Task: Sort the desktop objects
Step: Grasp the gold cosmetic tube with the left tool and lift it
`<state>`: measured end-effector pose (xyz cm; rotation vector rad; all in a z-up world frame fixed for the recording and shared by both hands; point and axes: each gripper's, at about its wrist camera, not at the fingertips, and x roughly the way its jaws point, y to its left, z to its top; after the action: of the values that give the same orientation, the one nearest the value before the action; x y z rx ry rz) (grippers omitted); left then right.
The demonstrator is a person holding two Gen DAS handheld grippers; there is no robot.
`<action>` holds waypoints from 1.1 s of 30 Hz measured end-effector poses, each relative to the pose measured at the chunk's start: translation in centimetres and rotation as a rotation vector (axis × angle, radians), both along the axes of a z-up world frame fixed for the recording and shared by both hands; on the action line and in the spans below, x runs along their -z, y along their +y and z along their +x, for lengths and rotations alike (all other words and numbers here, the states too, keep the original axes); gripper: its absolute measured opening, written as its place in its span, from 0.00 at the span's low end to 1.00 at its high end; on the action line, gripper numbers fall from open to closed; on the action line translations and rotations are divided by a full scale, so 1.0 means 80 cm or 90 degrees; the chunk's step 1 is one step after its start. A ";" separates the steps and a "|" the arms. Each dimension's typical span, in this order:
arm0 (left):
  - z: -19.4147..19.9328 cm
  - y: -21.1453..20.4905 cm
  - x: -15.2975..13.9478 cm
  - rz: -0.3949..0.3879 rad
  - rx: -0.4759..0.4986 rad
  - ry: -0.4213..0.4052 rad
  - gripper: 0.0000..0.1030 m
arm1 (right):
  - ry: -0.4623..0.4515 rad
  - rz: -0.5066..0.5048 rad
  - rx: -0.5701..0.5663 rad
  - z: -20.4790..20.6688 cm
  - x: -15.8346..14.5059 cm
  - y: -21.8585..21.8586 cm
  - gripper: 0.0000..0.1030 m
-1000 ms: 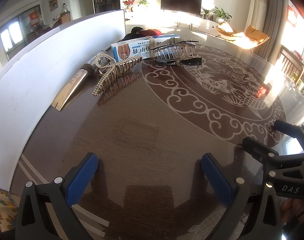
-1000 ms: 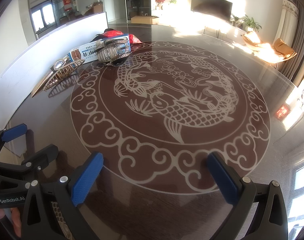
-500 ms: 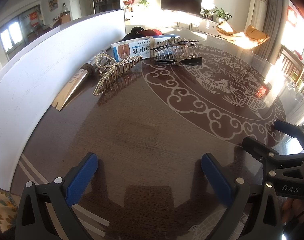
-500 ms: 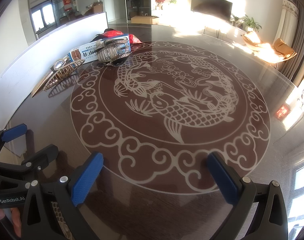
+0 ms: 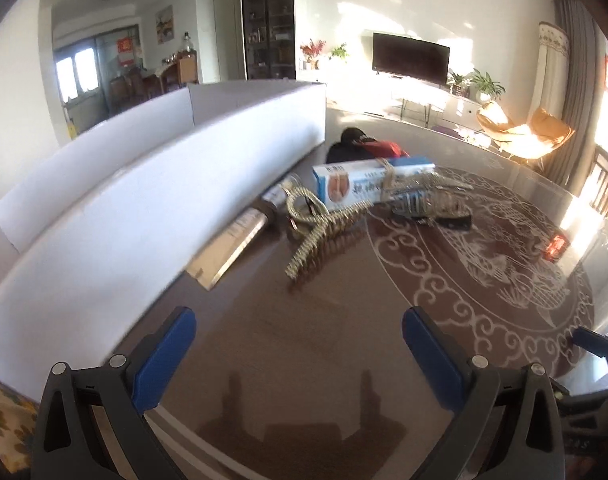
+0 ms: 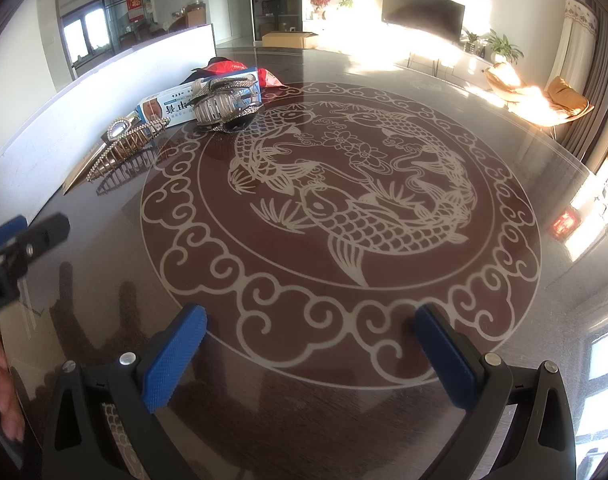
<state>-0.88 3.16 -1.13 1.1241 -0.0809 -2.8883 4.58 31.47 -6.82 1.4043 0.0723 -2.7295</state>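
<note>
A pearl-studded hair claw [image 5: 320, 228] [image 6: 127, 148] lies on the dark round table [image 6: 324, 400]. Behind it are a blue-and-white carton [image 5: 368, 184] [image 6: 175, 106], a silver rhinestone hair claw [image 5: 420, 200] [image 6: 223, 102], a gold tube [image 5: 231, 244] and a red-and-black cloth [image 5: 364, 148] [image 6: 227, 68]. My left gripper [image 5: 299, 344] is open and empty, above the table in front of the pearl claw. My right gripper [image 6: 310, 344] is open and empty over the fish pattern. Each gripper shows at the edge of the other's view.
A long white box [image 5: 143, 200] [image 6: 83, 112] stands along the table's left side, beside the objects. A small red-lit reflection [image 6: 564, 224] shows on the glass at the right. Chairs and a TV stand beyond the table.
My left gripper has lifted and moved forward toward the pearl hair claw, which looms larger. My right gripper has stayed almost in place. Both stay open.
</note>
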 end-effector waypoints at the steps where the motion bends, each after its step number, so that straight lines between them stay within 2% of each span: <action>1: -0.017 0.002 -0.002 -0.028 0.007 0.003 1.00 | 0.000 0.000 0.000 0.000 0.000 0.000 1.00; 4: -0.066 0.010 -0.007 -0.096 0.014 0.016 1.00 | 0.000 0.000 0.000 0.000 0.000 0.000 1.00; 6: -0.097 0.014 -0.008 -0.117 0.007 0.024 1.00 | 0.000 0.000 0.000 0.000 0.000 0.000 1.00; 8: -0.129 0.018 0.000 -0.124 0.001 -0.004 1.00 | 0.000 0.000 0.000 0.000 0.000 0.000 1.00; 14: -0.186 0.018 0.023 -0.075 -0.022 -0.083 1.00 | 0.000 0.000 0.000 0.000 0.000 0.000 1.00; 16: -0.203 0.014 0.037 -0.045 -0.028 -0.135 1.00 | 0.000 0.000 0.000 0.000 0.000 0.000 1.00; 17: -0.204 0.013 0.037 -0.041 -0.035 -0.127 1.00 | 0.000 0.000 0.000 0.000 0.000 0.000 1.00; 19: -0.210 0.006 0.039 -0.017 -0.036 -0.144 1.00 | 0.000 0.000 0.000 0.000 0.000 0.000 1.00; 21: -0.203 0.006 0.041 -0.002 -0.010 -0.159 1.00 | 0.000 0.000 0.000 0.000 0.001 0.000 1.00; 23: -0.184 0.017 0.043 -0.014 0.026 -0.148 0.98 | 0.000 0.000 0.000 0.000 0.000 0.000 1.00; 24: -0.169 0.023 0.042 -0.015 0.044 -0.137 0.87 | 0.000 0.000 0.000 0.000 0.000 0.000 1.00; 25: -0.155 0.027 0.041 -0.002 0.068 -0.137 0.83 | 0.000 0.000 0.000 0.000 0.001 0.000 1.00; 26: -0.142 0.029 0.043 0.034 0.100 -0.154 0.78 | 0.000 0.000 0.000 0.000 0.000 0.000 1.00; 29: -0.103 0.030 0.039 0.112 0.181 -0.167 0.79 | 0.000 0.000 0.000 0.000 0.000 0.000 1.00; 31: -0.090 0.013 0.037 0.154 0.175 -0.166 0.79 | 0.000 0.000 0.000 0.000 0.000 0.000 1.00; 33: -0.083 -0.006 0.038 0.175 0.168 -0.160 0.79 | 0.000 0.000 0.000 0.000 0.001 0.000 1.00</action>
<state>-7.52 2.68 -4.16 1.6359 0.1806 -3.0339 4.58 31.48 -6.86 1.4045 0.0712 -2.7300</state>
